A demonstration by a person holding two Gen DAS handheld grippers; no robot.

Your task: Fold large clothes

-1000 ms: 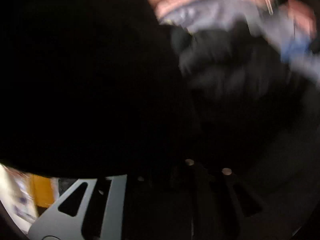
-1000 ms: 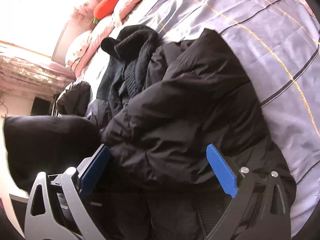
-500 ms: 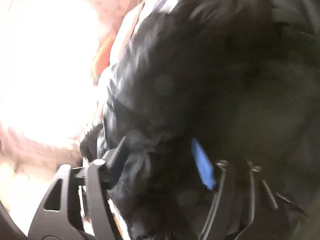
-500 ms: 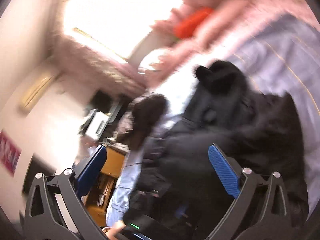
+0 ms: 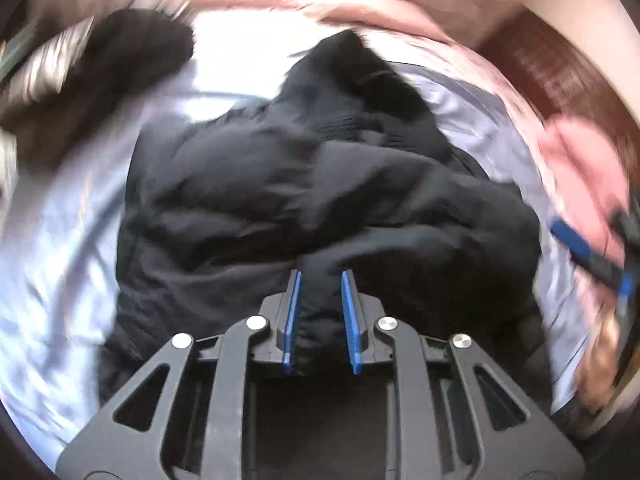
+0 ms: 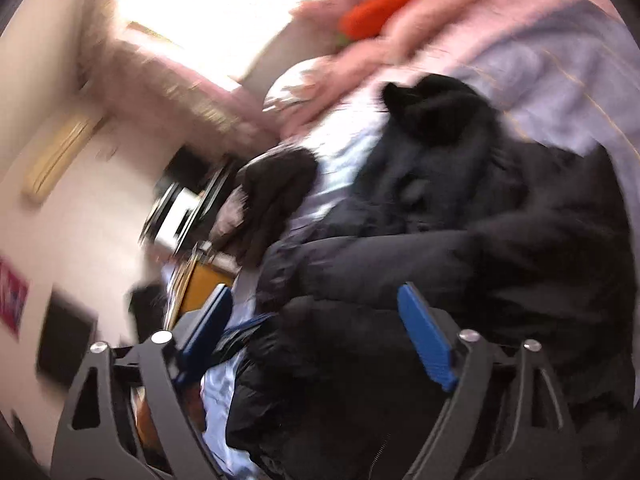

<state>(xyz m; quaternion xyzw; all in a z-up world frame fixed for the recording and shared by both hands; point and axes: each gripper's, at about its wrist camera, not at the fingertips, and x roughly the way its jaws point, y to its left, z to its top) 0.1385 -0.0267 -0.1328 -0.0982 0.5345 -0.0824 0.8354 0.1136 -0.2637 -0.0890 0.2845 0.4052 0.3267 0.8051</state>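
Observation:
A large black puffy jacket lies crumpled on a bed with a lilac striped cover. My left gripper is shut on a fold of the jacket at its near edge. My right gripper is open over the jacket's near left part, empty; it also shows at the right edge of the left wrist view. A black knitted garment lies at the jacket's far end.
Another dark garment lies on the bed's far left. Pink pillows and an orange carrot-shaped cushion sit at the head of the bed. Beside the bed are a wall and dark furniture.
My left gripper has closed on a jacket fold and now looks along the bed. My right gripper has stayed open and dropped back toward the jacket.

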